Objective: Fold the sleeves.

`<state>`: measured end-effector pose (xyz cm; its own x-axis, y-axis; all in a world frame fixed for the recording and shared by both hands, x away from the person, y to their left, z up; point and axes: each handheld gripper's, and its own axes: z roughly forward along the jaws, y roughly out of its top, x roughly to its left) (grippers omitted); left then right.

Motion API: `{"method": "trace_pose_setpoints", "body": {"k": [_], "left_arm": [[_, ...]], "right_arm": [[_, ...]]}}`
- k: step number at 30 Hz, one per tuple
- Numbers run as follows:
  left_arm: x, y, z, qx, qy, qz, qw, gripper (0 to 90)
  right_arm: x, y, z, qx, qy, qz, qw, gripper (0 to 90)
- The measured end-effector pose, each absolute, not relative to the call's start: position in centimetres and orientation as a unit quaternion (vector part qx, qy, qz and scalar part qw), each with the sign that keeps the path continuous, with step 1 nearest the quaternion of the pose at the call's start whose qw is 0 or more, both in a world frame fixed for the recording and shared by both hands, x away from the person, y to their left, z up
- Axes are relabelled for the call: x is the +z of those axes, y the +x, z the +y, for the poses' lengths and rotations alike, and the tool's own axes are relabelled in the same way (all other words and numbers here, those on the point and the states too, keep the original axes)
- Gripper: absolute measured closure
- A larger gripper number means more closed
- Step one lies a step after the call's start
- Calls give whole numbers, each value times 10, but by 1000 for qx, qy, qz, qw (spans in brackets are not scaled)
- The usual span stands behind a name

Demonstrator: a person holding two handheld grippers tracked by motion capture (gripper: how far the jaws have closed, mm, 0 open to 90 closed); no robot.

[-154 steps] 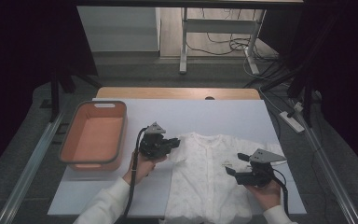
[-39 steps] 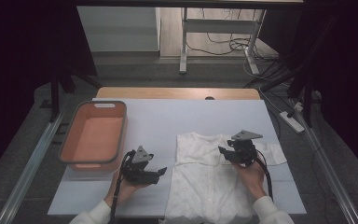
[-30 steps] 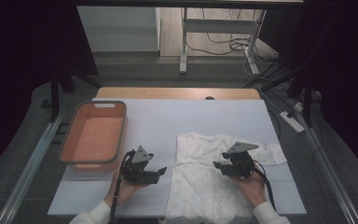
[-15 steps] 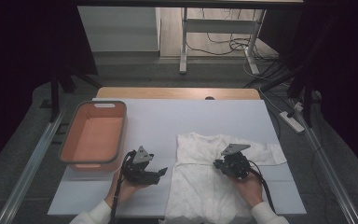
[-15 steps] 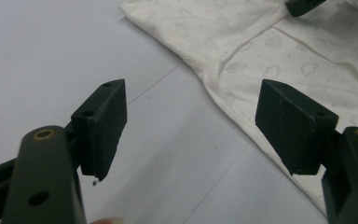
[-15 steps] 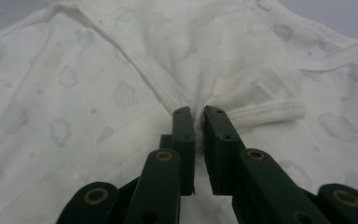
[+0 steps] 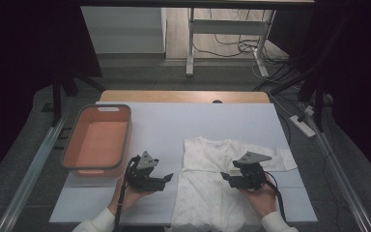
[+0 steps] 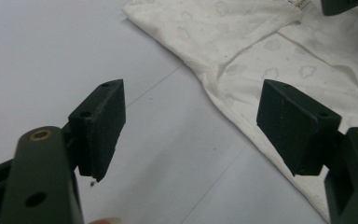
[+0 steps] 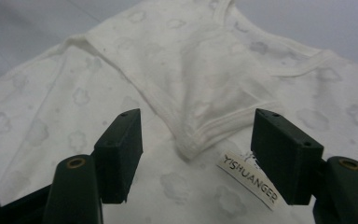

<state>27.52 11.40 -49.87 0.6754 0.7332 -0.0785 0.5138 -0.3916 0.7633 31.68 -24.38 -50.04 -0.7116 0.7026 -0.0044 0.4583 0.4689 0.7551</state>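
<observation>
two grippers, both wide open and empty. my right gripper point(image 7: 229, 178) hovers over the white garment point(image 7: 207, 193) that lies flat on the near right part of the table point(image 7: 174, 125), and in the right gripper view its jaws straddle a folded-over flap end point(image 9: 191, 144) just beside the label point(image 9: 249, 179). my left gripper point(image 7: 166, 178) waits above bare table just beside the garment's left edge point(image 8: 228, 107). the orange basket point(image 7: 72, 150) sits well apart at the left. i judge the step is gripping that flap: to do it well i should come low, bite only the top layer at its hem, and close before lifting.
</observation>
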Motion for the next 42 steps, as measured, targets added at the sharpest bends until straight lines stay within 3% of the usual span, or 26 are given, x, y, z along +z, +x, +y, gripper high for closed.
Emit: {"method": "trace_pose_setpoints", "body": {"k": [10,21,42], "left_arm": [[-501,279,118,127,823,380,403,229],[-502,282,117,126,823,381,402,231],[-504,283,118,124,823,384,400,230]], "right_arm": [[-494,300,-272,397,405,801,190,323],[-493,318,-324,390,468,763,215,312],[-497,338,-336,353,476,769,239,303]]}}
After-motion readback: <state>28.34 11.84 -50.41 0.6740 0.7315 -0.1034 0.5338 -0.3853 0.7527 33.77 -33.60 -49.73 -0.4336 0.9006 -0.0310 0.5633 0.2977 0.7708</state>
